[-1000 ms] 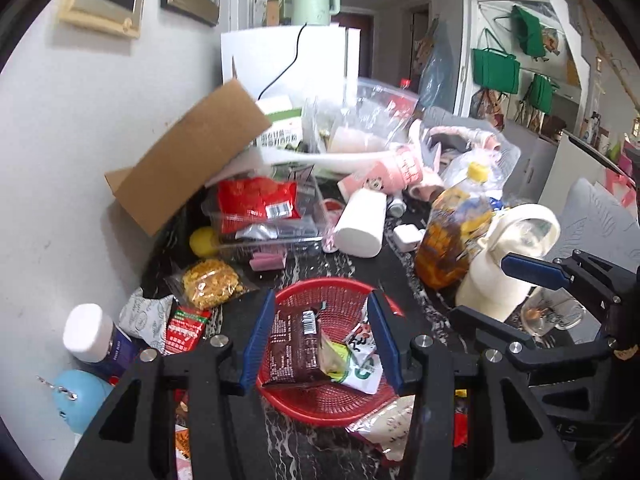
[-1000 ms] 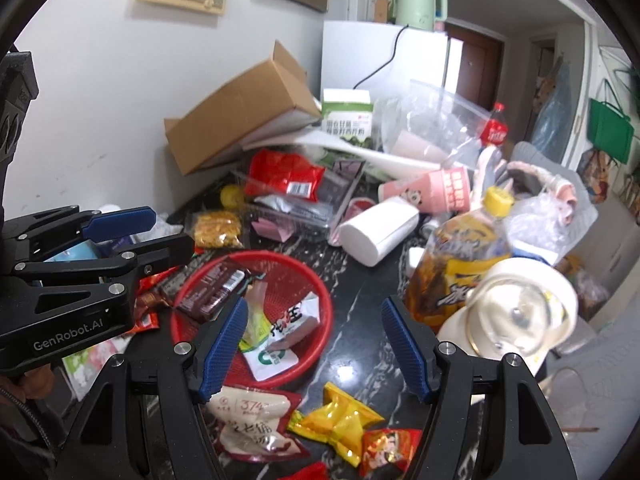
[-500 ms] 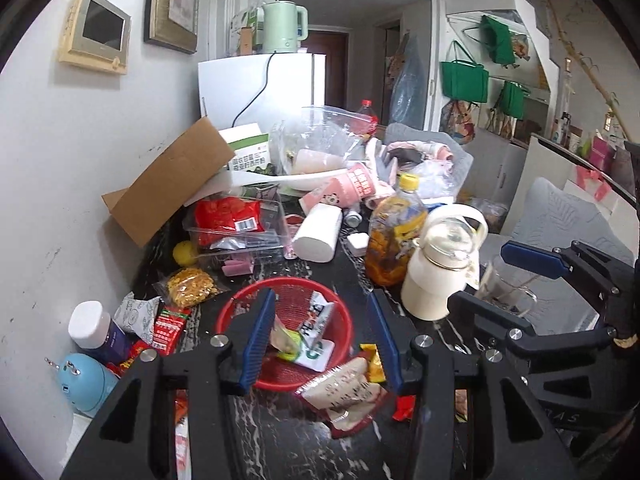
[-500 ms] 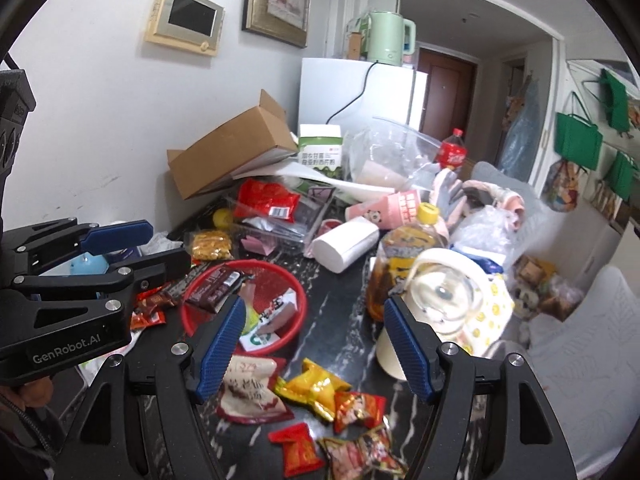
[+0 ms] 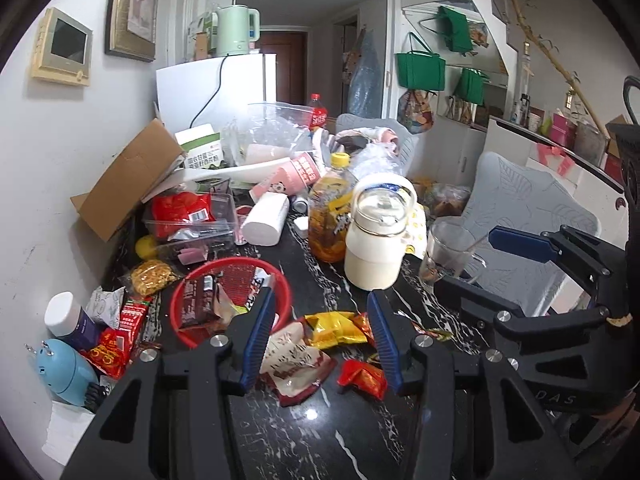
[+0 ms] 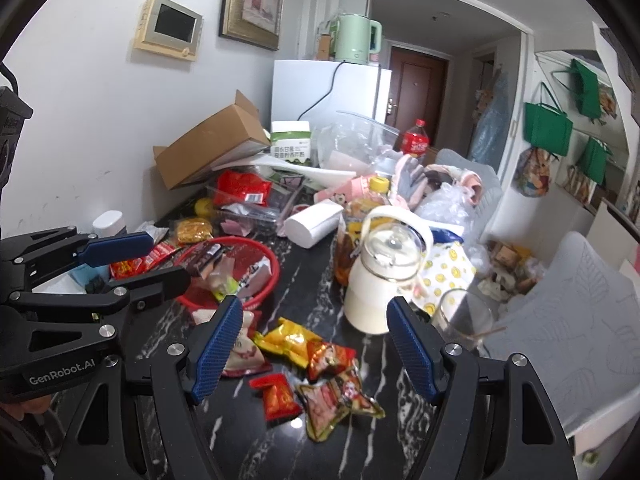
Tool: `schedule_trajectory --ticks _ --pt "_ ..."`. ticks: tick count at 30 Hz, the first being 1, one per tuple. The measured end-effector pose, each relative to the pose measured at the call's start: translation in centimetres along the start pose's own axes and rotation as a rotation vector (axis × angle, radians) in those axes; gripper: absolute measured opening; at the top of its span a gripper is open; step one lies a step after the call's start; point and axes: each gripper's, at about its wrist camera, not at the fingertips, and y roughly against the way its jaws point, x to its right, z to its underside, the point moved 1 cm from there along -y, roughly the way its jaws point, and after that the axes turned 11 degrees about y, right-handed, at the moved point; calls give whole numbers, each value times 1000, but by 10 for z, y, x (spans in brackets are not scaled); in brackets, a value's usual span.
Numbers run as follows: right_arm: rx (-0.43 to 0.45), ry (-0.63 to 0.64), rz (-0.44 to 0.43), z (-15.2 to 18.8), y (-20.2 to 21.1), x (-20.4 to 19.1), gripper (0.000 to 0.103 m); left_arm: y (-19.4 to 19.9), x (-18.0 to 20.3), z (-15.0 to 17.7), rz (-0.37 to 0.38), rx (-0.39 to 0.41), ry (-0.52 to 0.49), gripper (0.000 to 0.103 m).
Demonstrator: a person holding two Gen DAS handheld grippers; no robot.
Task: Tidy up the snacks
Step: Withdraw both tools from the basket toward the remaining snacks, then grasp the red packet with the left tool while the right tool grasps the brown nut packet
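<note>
A red basket stands on the black marble table and holds a brown chocolate packet and a white-and-green packet. In front of it lie loose snacks: a white-and-red packet, a yellow packet, a small red packet and a clear packet. My left gripper hangs open above the white and yellow packets, touching none. My right gripper is open wider, above the loose snacks with nothing between its pads. Each gripper shows at the other view's edge.
A cream jug, a glass mug and an oil bottle stand right of the basket. Behind are a cardboard box, a clear box and a white roll. More packets and a blue device lie left. A grey chair is right.
Both grippers have drawn back from the basket, so it looks smaller and the loose snacks in front have come into view. The right jaws stand a little wider.
</note>
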Motion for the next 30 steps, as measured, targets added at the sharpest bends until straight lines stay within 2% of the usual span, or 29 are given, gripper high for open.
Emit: schedule_trajectory --ticks 7,16,30 --pt "-38 -28 35 27 10 4 76 4 13 21 48 -27 -21 47" --pt "-98 -91 32 64 7 12 76 -8 23 46 75 -93 -21 47" --pt "-184 -151 -31 109 -24 19 76 -51 22 76 90 -212 33 47"
